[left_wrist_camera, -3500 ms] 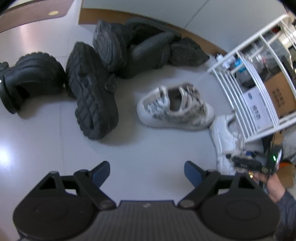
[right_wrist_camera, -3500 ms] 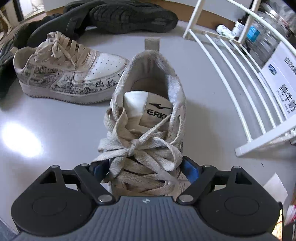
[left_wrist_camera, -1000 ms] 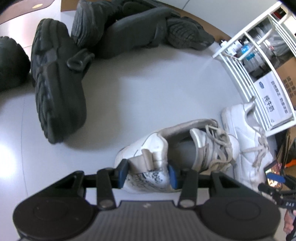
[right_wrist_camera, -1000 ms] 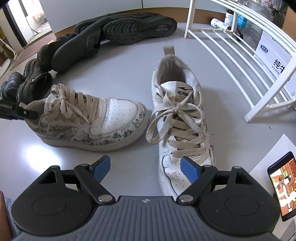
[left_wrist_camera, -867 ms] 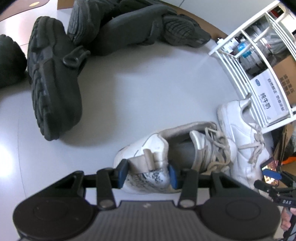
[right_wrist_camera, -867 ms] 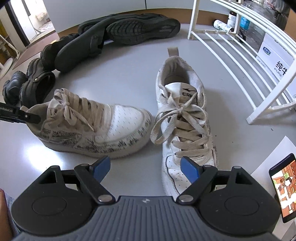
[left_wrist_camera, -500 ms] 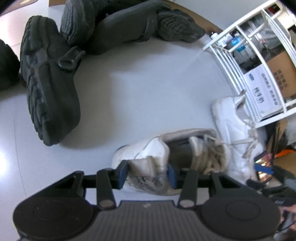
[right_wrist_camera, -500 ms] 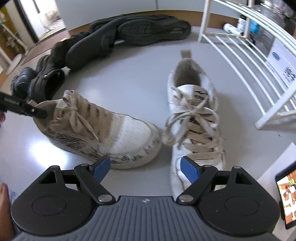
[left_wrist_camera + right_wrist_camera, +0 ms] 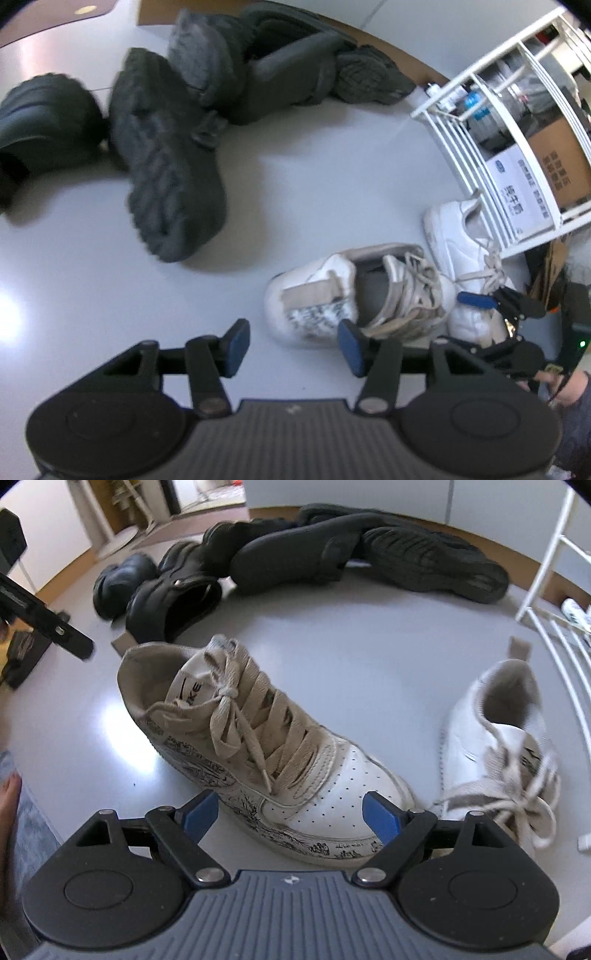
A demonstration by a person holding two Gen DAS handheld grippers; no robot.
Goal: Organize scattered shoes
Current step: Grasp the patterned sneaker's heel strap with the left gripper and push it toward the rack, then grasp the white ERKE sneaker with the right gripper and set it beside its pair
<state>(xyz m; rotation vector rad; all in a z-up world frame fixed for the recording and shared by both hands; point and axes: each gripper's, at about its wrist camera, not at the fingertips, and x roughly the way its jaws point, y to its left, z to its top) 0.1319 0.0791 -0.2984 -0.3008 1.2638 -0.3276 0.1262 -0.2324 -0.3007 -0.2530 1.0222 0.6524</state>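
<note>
2 pale sneakers stand side by side on the grey floor (image 9: 314,177): a printed sneaker (image 9: 266,753) and a plain white sneaker (image 9: 498,749) beside the white rack (image 9: 491,147), with a heap of black shoes (image 9: 332,561) behind, too tangled to count. The left gripper (image 9: 291,345) hangs spread and empty just behind the printed sneaker's heel. The right gripper (image 9: 291,812) hovers low with its 2 fingers spread wide on either side of that sneaker's toe, not pinching it.
</note>
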